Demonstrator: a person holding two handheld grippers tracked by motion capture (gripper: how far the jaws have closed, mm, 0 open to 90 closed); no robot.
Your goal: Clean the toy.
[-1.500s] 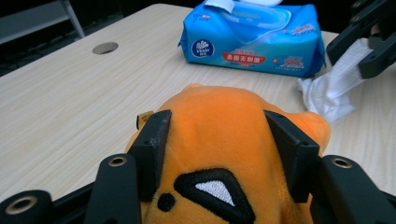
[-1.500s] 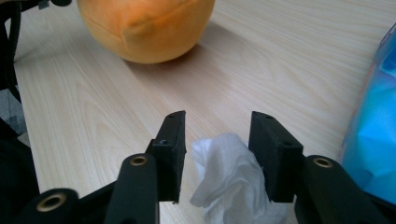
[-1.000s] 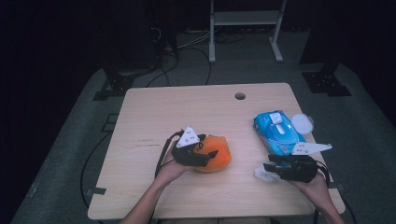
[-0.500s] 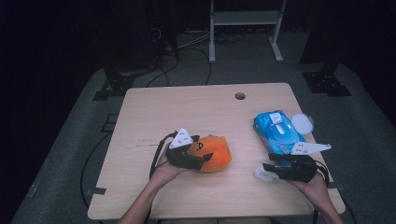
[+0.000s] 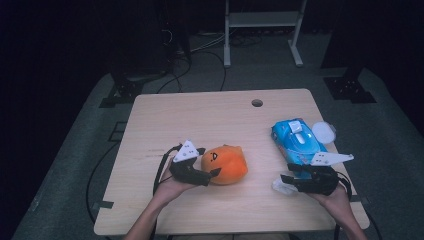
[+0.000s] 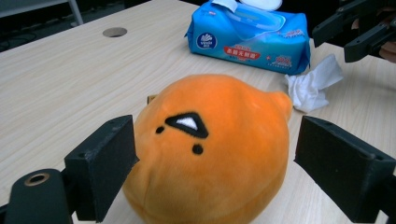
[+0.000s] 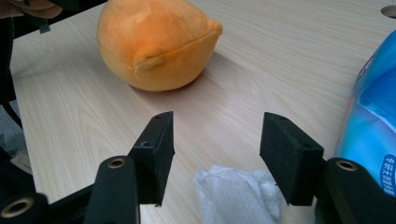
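An orange plush toy (image 5: pixel 225 164) with a small black face lies on the wooden table (image 5: pixel 200 115). My left gripper (image 5: pixel 209 161) is at its left side with the toy (image 6: pixel 210 149) between the jaws. They have just been opening: the right pad (image 6: pixel 341 172) stands clear of the plush. My right gripper (image 7: pixel 217 149) hovers open at the table's right front, its jaws also just opening. A crumpled white tissue (image 7: pixel 238 196) lies on the wood under them, untouched by the pads. The right gripper (image 5: pixel 286 181) sits just right of the tissue (image 5: pixel 280 186).
A blue pack of wet wipes (image 5: pixel 296 141) lies at the right edge, just beyond my right gripper, with a white round lid (image 5: pixel 324 132) beside it. A cable hole (image 5: pixel 257 103) is at the back of the table. Dark floor and stands surround the table.
My left gripper has opened its jaws off the orange plush and drawn back a little to the left; the plush stays put. The right hand has kept still.
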